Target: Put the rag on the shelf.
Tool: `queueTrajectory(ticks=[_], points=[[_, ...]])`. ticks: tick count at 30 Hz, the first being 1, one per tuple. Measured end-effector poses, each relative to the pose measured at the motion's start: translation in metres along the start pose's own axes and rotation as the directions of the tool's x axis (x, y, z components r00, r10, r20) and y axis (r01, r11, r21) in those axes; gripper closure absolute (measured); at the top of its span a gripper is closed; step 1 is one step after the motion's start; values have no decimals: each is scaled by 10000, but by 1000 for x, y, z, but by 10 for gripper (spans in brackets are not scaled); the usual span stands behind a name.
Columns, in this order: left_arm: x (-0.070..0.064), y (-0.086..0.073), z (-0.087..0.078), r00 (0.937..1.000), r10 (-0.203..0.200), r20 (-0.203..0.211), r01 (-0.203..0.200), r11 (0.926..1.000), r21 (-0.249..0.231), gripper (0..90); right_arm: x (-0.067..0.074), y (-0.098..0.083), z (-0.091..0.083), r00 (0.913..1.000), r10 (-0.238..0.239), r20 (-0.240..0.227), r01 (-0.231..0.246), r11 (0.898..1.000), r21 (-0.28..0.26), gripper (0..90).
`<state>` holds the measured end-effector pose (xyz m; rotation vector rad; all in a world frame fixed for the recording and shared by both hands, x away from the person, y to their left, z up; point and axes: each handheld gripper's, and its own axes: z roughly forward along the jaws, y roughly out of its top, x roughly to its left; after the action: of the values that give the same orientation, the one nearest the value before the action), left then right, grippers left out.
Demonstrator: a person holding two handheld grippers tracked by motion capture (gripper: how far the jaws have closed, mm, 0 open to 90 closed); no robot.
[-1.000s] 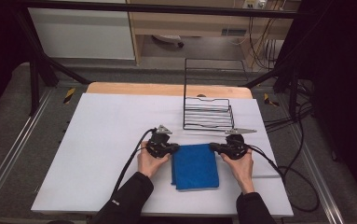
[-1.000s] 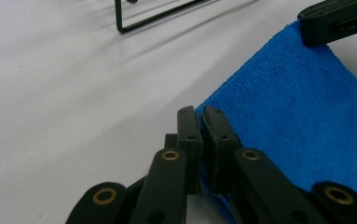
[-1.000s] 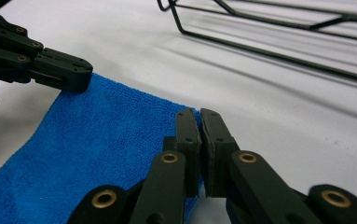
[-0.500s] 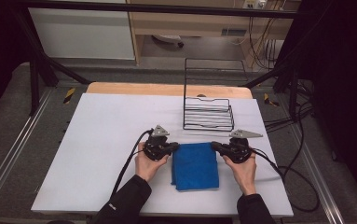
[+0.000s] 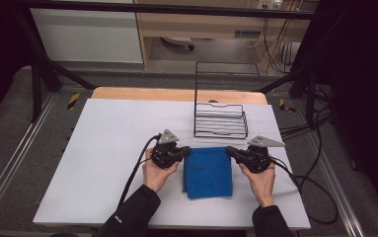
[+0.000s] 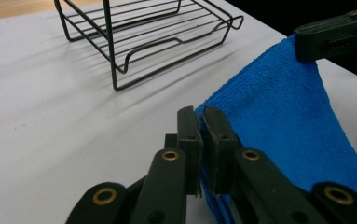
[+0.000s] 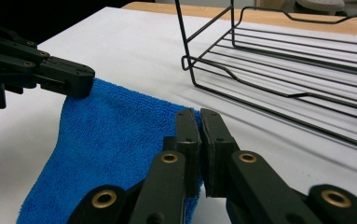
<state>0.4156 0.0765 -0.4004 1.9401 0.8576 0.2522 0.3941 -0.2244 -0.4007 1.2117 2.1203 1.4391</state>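
Nearest the person, the left gripper (image 5: 182, 152) and right gripper (image 5: 232, 151), jaws clamped on the blue cloth's (image 5: 208, 173) far corners, have raised that edge off the table (image 5: 107, 148), seemingly toward the wire rack (image 5: 221, 123) beyond.

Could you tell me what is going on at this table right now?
A person holds a folded blue cloth by its two far corners, the left gripper shut on one and the right gripper shut on the other. The cloth's far edge is raised off the white table; a black wire rack stands just beyond.
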Motion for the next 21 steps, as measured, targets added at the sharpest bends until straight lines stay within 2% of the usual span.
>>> queueTrajectory(ticks=[21], points=[[-18,27,-13,9988,474,86,-466,9957,-806,860,4,18,-28,9980,-458,440,498,9944,-929,875]])
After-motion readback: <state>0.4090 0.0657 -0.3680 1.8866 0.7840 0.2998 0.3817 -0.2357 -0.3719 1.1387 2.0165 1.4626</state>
